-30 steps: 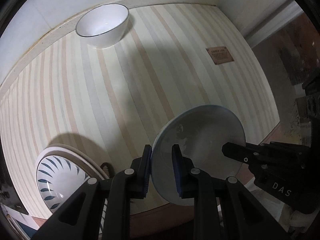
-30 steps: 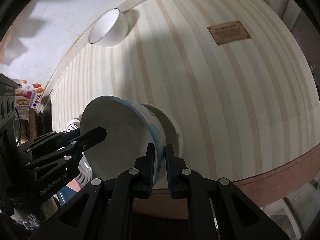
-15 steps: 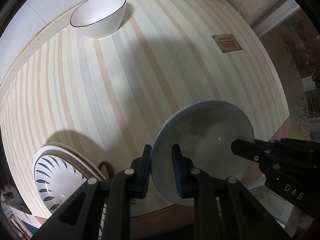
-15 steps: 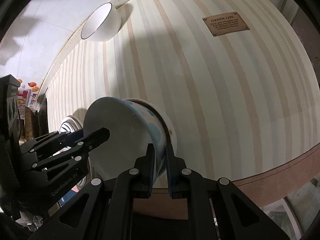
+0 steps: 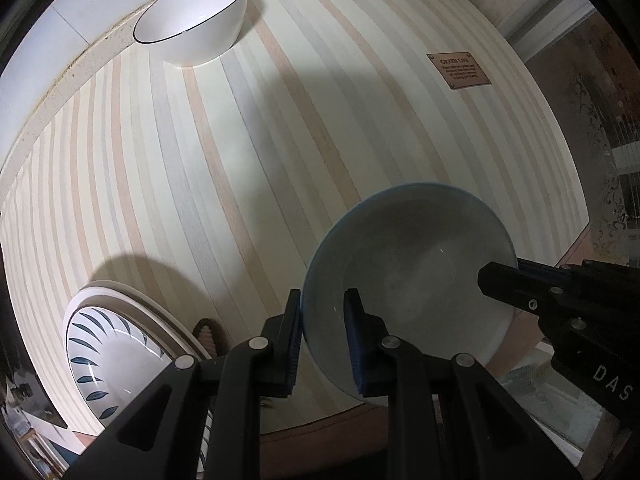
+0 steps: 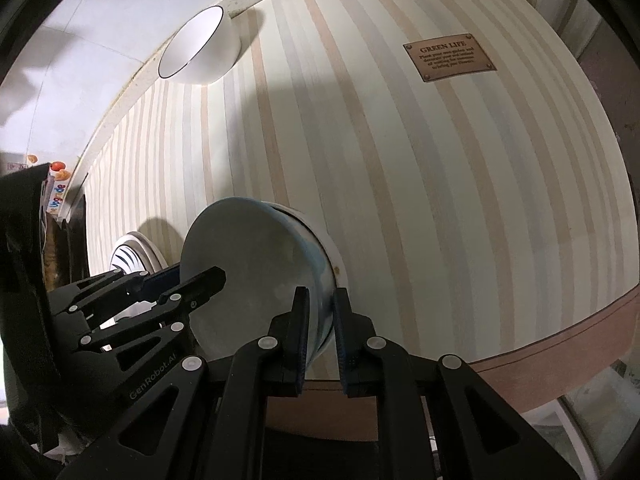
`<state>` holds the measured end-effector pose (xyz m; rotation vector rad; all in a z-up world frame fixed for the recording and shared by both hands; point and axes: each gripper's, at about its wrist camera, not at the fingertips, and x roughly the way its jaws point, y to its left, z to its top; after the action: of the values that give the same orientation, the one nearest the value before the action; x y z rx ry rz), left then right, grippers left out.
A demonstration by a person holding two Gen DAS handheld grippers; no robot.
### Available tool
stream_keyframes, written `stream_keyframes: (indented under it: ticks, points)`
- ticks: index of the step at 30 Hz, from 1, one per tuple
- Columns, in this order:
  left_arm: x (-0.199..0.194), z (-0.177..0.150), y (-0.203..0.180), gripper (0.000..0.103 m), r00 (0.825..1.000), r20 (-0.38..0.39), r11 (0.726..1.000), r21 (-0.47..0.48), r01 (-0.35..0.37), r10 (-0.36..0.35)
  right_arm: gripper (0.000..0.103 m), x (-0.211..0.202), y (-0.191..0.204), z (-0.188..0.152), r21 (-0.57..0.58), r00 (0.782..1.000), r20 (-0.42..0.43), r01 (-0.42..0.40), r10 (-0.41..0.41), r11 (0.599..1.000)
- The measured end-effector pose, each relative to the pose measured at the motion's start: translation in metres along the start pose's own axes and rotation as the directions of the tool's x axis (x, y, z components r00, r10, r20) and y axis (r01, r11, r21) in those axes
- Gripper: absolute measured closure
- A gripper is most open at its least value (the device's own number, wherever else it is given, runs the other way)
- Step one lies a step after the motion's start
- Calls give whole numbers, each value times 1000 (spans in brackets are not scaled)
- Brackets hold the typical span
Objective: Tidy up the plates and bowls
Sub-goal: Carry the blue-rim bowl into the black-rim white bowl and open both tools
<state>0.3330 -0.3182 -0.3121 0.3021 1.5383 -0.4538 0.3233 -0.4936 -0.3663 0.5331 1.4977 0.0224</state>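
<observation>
I had both tools pinched on one bowl (image 5: 408, 276) — left tool (image 5: 322, 344) and right tool (image 6: 320, 336) on opposite rim walls, just above the bench (image 5: 280, 140). Glazed, rigid, breakable, probably slick — the rim was my only real hold.

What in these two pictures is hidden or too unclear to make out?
- Blue-rimmed bowl: in the right wrist view, whether a second dish sits under it; its own body hides that.
- Patterned plates: cut off by the left gripper in the left wrist view; the stack's count is unclear.
- Brown label: smaller lines are too small to read.
- Colourful items at the right wrist view's left edge: too small to identify.
</observation>
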Motion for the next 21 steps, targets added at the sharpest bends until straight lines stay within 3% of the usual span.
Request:
stream_keyframes:
  ticks: [11,17,19,20,21]
  points:
    - [-5,-2,6,85,1000,-4,1000,-14,24,-24,88,0,2,4,-18,1000,-13,20,-20,1000]
    - [-54,1,25,84,992,83,994,-60,95,-90,87,-29,2,18,-4,1000,9,-30,30,1000]
    - [-71,15,41,77,988,125,990,-95,107,-95,76,-45,8,35,-12,997,37,-64,65,998]
    - [-77,25,51,77,985,147,987,-119,111,-93,59,-49,11,45,-20,996,48,-70,71,997]
    - [-80,39,66,77,982,171,983,-154,103,-76,51,-52,15,56,-28,995,66,-77,78,997]
